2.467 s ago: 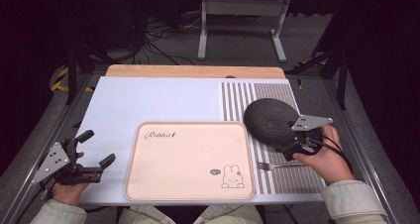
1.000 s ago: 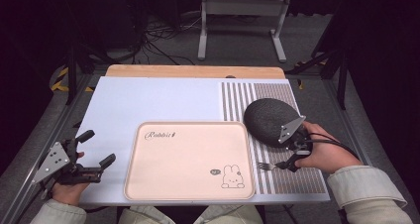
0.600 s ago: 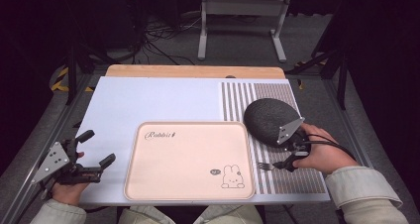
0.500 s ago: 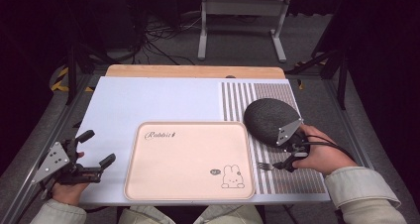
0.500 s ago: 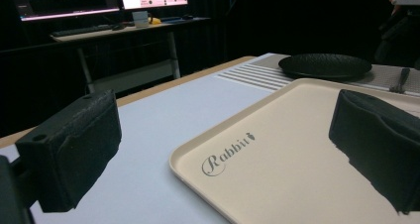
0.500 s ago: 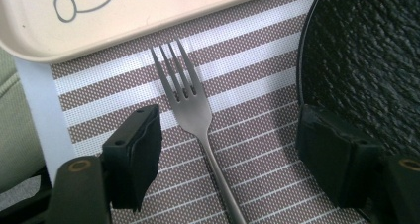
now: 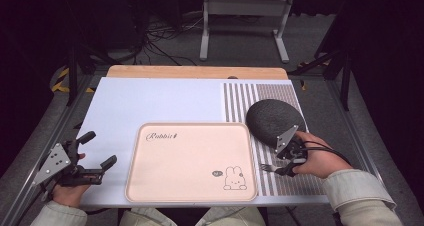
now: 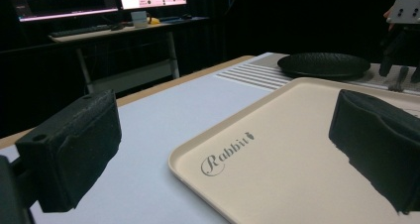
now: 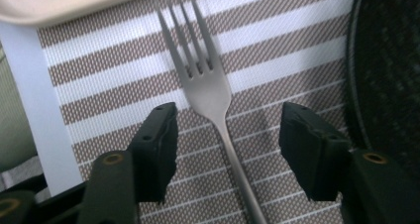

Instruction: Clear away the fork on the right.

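Note:
A metal fork (image 9: pixel 208 80) lies on the striped placemat (image 9: pixel 277 50), its tines toward the beige tray; in the high view the fork (image 7: pixel 268 168) sits just right of the tray. My right gripper (image 9: pixel 225 135) straddles its neck; the jaws have just been closing, with the handle between them but untouched by either pad. In the high view my right gripper (image 7: pixel 286 166) is low over the mat, beside the dark round plate (image 7: pixel 273 122). My left gripper (image 7: pixel 102 153) rests open at the table's front left, facing the beige tray (image 8: pixel 297 149).
The beige tray (image 7: pixel 192 161) with a rabbit print fills the front centre. The dark plate (image 9: pixel 391 60) lies right beside the right jaw. A wooden strip (image 7: pixel 197 72) runs along the table's far edge; a metal stand (image 7: pixel 245 16) is beyond it.
My right gripper has sunk toward the mat over the fork and its jaws have narrowed. My left gripper has stayed put.

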### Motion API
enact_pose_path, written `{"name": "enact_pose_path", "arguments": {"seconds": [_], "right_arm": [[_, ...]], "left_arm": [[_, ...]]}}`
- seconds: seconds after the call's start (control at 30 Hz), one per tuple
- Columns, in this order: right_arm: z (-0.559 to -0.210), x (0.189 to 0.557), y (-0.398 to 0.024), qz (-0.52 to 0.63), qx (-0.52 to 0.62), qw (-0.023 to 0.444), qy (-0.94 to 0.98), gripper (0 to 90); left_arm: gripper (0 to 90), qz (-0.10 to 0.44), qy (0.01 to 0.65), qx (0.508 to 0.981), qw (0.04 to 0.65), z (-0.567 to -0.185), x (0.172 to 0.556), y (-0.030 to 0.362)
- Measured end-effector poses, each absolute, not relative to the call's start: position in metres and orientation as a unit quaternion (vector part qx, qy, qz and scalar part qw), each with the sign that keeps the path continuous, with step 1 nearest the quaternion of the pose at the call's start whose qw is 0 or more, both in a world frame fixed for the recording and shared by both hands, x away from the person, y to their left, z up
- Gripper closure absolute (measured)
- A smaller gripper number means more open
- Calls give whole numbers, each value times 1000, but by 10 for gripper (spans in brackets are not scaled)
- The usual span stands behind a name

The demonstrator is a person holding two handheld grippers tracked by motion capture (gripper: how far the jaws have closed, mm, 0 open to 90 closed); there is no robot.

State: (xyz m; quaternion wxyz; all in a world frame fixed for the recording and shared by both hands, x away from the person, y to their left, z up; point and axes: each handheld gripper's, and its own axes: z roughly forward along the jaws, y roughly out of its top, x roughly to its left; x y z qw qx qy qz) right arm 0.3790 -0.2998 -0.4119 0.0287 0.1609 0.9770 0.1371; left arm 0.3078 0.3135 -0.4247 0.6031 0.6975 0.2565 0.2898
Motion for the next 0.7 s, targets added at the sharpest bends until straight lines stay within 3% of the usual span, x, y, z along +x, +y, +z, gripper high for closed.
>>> {"name": "enact_pose_path", "arguments": {"seconds": [0.17,0.33,0.5,0.57,0.7], "right_arm": [[-416,379,-301,116,143,24,983,482],[-415,380,-300,83,121,24,989,637],[-415,381,-299,71,113,16,991,704],[-414,382,-300,64,95,16,993,803],[-415,383,-301,64,84,13,994,820]], "left_arm": [[6,290,256,697,603,-425,308,314],[5,286,253,698,606,-425,308,312],[5,285,253,698,607,-425,308,312],[5,284,251,698,608,-425,308,312],[4,280,249,699,609,-425,308,311]]}}
